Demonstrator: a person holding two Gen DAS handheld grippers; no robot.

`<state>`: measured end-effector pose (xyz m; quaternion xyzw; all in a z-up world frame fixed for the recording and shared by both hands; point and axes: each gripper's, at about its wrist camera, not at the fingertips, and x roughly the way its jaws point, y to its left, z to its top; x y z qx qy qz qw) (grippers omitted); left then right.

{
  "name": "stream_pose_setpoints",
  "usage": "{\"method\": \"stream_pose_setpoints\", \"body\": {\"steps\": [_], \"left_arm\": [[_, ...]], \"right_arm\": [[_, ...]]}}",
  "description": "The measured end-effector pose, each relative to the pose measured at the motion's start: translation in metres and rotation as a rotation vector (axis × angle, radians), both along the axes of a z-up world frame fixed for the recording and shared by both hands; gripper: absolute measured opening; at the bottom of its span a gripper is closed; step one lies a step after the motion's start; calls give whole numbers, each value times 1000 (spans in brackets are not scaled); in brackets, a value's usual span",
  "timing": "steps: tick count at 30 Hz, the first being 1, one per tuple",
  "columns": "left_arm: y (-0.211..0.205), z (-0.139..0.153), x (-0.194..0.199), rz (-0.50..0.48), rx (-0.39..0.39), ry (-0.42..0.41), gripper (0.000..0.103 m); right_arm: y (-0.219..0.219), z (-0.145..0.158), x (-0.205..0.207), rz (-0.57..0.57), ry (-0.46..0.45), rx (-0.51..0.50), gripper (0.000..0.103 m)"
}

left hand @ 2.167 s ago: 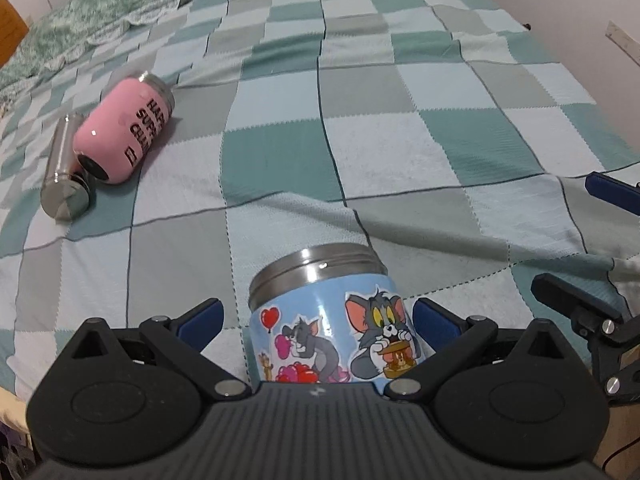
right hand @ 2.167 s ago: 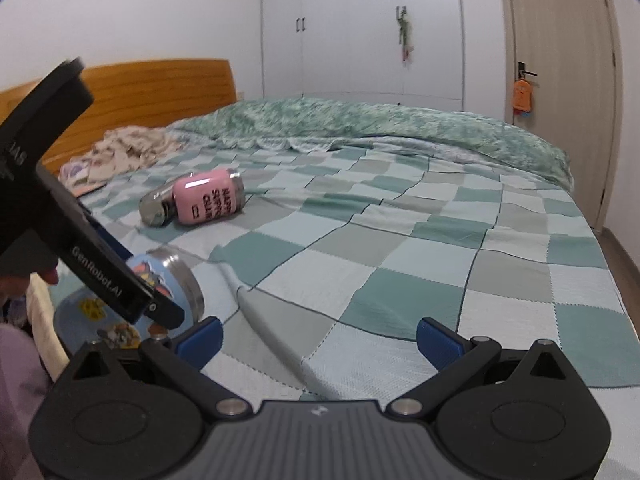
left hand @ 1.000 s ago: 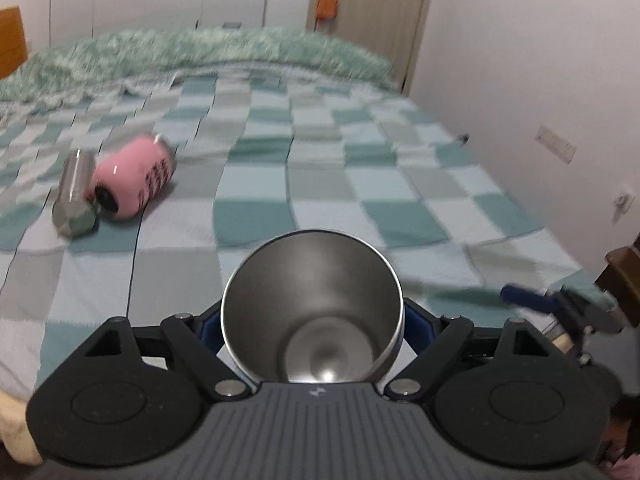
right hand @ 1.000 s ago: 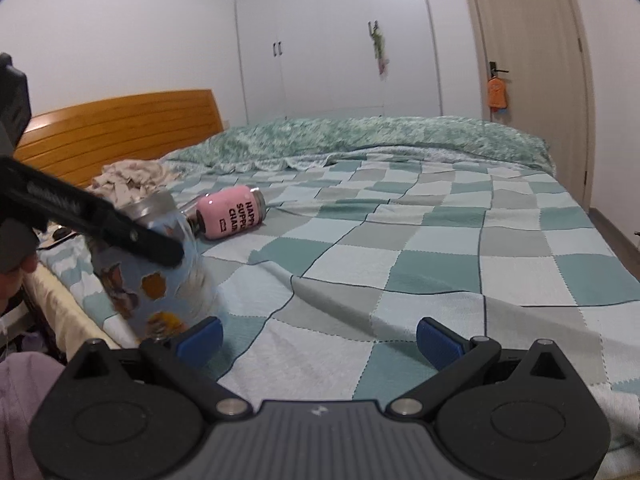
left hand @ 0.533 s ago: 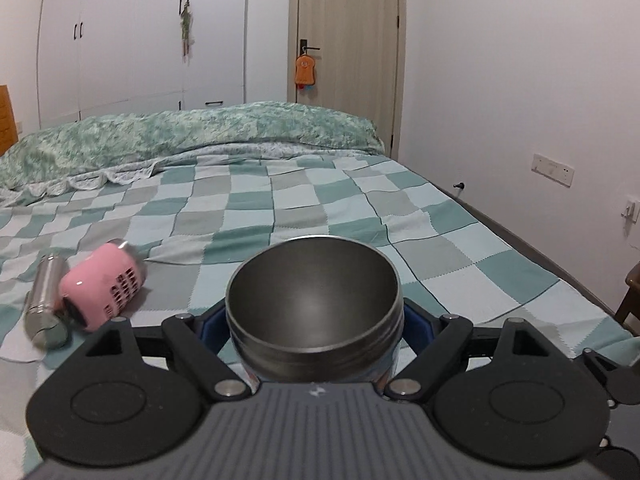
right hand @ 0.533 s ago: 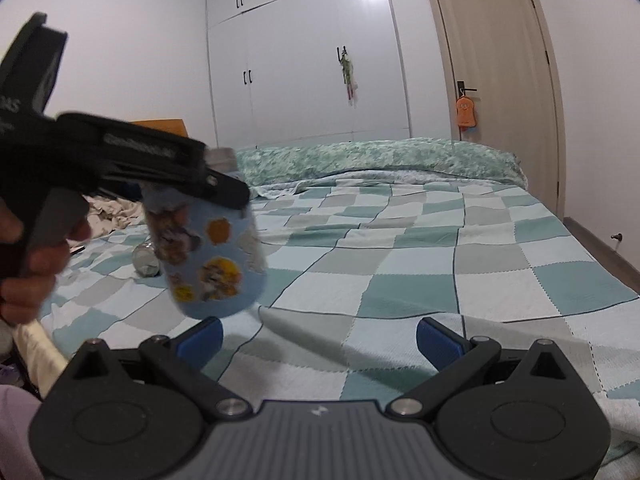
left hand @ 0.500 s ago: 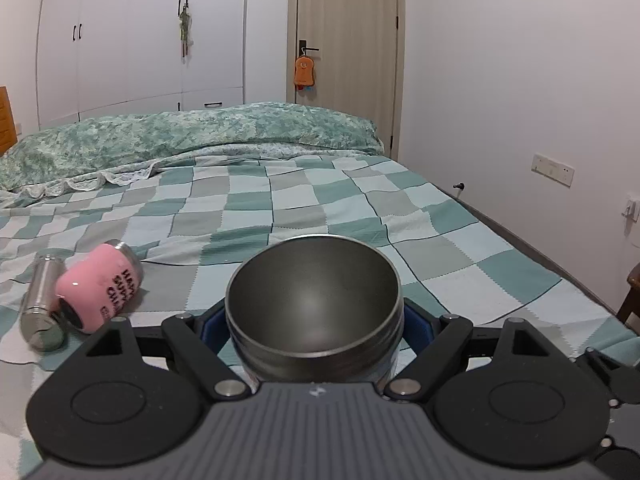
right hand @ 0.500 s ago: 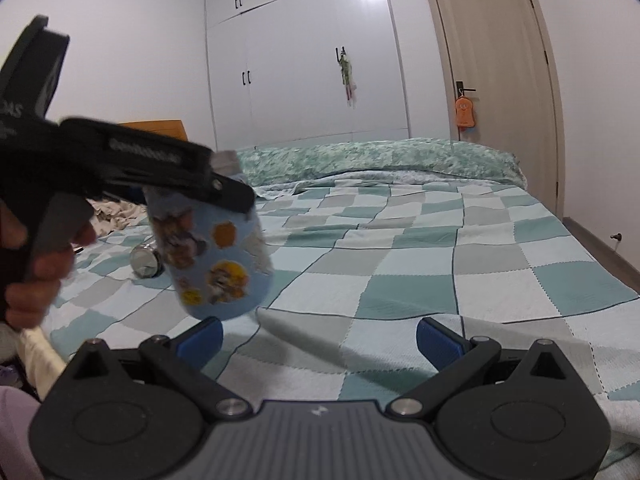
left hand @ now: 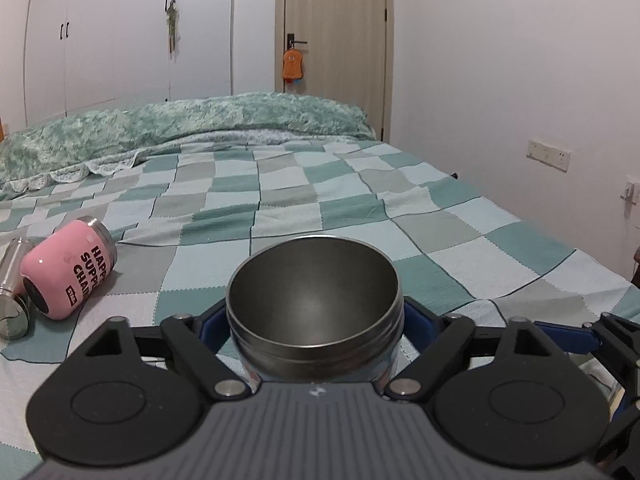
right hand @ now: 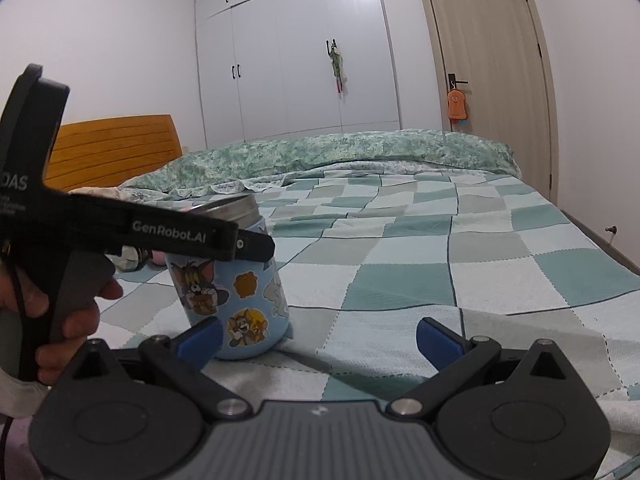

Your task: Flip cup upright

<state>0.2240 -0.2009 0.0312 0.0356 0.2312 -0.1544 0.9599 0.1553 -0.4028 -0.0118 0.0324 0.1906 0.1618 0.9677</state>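
Right wrist view: your left claw [right hand: 256,246] grips the cup [right hand: 234,280], upright on the bed [right hand: 440,280]. Your right claw [right hand: 318,338] is spread, empty beside it. Next, release gently.

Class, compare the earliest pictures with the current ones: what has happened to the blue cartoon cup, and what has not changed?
The left gripper, clamped on the blue cartoon cup throughout, lifted it from lying on the checked bedspread and turned it mouth-up; its base now appears to meet the bedspread. The right gripper stayed open and empty. The pink cup and steel flask still lie on their sides.
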Motion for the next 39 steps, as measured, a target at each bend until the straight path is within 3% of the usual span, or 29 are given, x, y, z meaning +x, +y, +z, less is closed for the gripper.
{"method": "stream_pose_setpoints", "body": {"steps": [1,7,11,15,21,27,39], "left_arm": [[4,3,-4,-3,-24,-20,103],[45,38,-44,17,-150,-171,103],[80,62,-82,41,-138,-267,103],[121,67,-124,91,-99,-349,103],[174,41,-175,180,-63,-340,103],[203,4,-207,266,-70,-333,103],[208,-33,-211,328,-35,-334,103]], "right_arm": [[1,2,-1,1,-4,-3,103],[14,22,-18,12,-45,-14,103],[31,38,-38,18,-89,0,103],[56,47,-64,15,-127,30,103],[101,40,-102,17,-153,24,103],[137,20,-128,-22,-171,-49,103],[147,-7,-141,-77,-224,-87,103]]}}
